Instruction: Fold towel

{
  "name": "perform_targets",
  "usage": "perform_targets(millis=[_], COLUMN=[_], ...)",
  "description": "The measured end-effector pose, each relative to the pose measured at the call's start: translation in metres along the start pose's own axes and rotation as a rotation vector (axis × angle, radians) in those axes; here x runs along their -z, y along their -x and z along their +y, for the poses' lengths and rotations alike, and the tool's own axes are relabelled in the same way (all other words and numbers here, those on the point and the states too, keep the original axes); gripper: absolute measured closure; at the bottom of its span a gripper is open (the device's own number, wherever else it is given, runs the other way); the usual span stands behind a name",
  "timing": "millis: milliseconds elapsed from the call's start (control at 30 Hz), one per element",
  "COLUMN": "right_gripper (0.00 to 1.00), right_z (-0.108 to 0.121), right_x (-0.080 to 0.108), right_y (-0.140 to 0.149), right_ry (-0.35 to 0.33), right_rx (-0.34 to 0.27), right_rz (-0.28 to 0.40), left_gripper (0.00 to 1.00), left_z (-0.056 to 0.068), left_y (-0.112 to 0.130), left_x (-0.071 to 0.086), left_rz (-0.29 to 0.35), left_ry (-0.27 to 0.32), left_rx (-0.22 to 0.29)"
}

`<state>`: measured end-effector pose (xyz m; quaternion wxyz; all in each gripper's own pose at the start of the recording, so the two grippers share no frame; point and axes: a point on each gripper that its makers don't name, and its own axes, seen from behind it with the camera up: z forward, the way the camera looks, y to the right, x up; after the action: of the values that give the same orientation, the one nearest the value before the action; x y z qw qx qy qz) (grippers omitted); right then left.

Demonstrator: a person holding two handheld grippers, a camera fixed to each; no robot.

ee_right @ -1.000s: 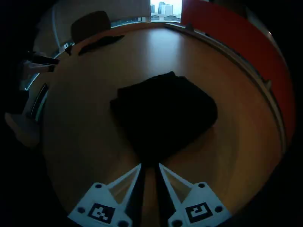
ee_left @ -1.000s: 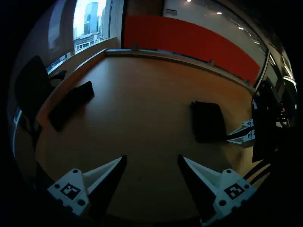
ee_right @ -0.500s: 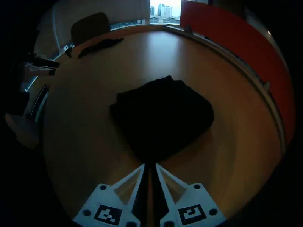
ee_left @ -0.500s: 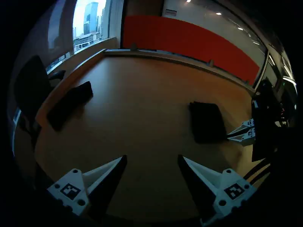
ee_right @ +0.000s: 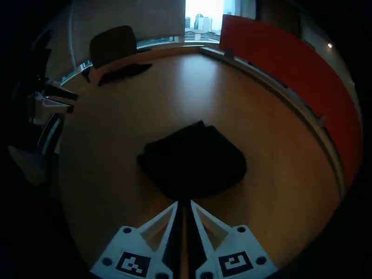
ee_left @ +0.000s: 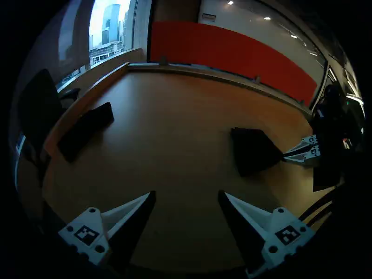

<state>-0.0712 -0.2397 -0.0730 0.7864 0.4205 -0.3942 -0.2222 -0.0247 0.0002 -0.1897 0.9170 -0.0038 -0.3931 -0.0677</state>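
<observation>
A dark folded towel (ee_left: 251,149) lies on the wooden table (ee_left: 176,125), to the right in the left gripper view. Its right edge is drawn out to a point towards my right gripper (ee_left: 301,150). In the right gripper view the towel (ee_right: 193,160) lies straight ahead, and my right gripper (ee_right: 183,207) is shut on its near edge, the fingers almost touching. My left gripper (ee_left: 186,200) hovers open over bare table, well left of the towel, with nothing between its fingers. A white gripper (ee_right: 49,100) appears at the left rim of the right gripper view.
A second dark cloth (ee_left: 83,128) lies near the table's far left edge, also seen as the cloth (ee_right: 124,70). A dark chair (ee_right: 111,44) stands behind it. A red wall panel (ee_left: 232,51) and a raised ledge run along the table's far side.
My right gripper has risen and drawn back with the towel's near edge, pulling that edge up to a point. The left gripper has stayed still and open.
</observation>
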Motion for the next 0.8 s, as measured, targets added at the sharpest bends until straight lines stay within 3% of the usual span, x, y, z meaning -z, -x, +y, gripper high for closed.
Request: perform_targets(millis=[500, 800], right_gripper=[0.96, 0.96], right_z=[0.02, 0.034], right_x=[0.037, 0.055], right_y=[-0.086, -0.122], right_ry=[0.043, 0.065], right_rx=[0.046, 0.071], right_rz=[0.112, 0.147], left_gripper=[0.0, 0.01], left_z=[0.007, 0.011], left_y=[-0.023, -0.036], left_x=[0.002, 0.001], left_rz=[0.048, 0.074], left_ry=[0.038, 0.054], left_rx=[-0.035, -0.046])
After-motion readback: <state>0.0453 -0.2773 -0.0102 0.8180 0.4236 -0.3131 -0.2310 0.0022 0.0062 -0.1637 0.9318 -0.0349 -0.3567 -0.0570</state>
